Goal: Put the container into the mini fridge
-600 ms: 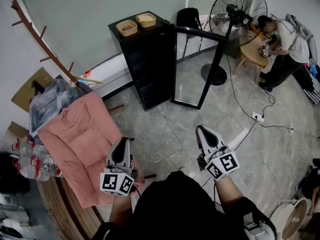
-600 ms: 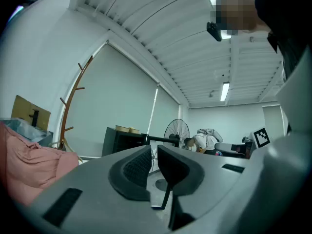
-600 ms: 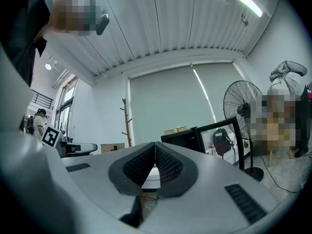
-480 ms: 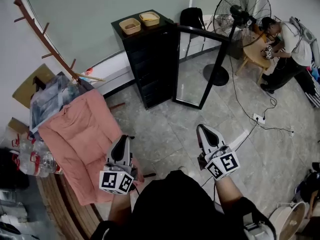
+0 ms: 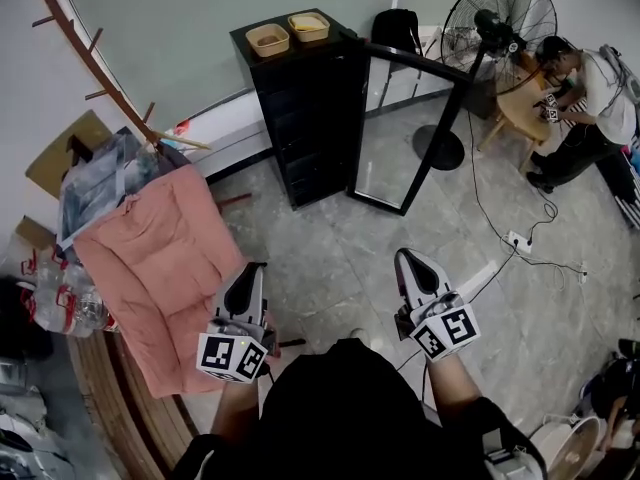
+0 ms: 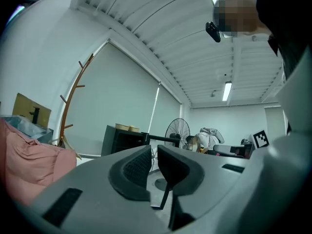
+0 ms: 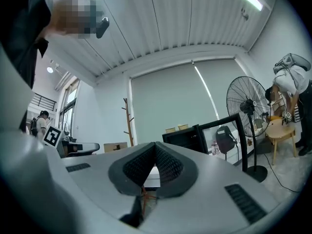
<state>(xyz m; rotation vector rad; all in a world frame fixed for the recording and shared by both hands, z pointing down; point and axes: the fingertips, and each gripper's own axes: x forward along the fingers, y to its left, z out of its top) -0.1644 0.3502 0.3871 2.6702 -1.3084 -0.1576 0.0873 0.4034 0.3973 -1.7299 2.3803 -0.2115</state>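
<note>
Task barely begun: left gripper [image 5: 250,273] and right gripper [image 5: 410,263], jaws closed and empty, are well short of the open-doored mini fridge [image 5: 300,108], with two containers [image 5: 267,39] on top of it.

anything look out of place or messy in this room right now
Nothing spilled or broken. Two things stand out: the glass door of the black mini fridge hangs wide open, with two tan containers on top of it rather than inside, and a pink padded blanket slumps over the edge of the curved wooden counter.
</note>
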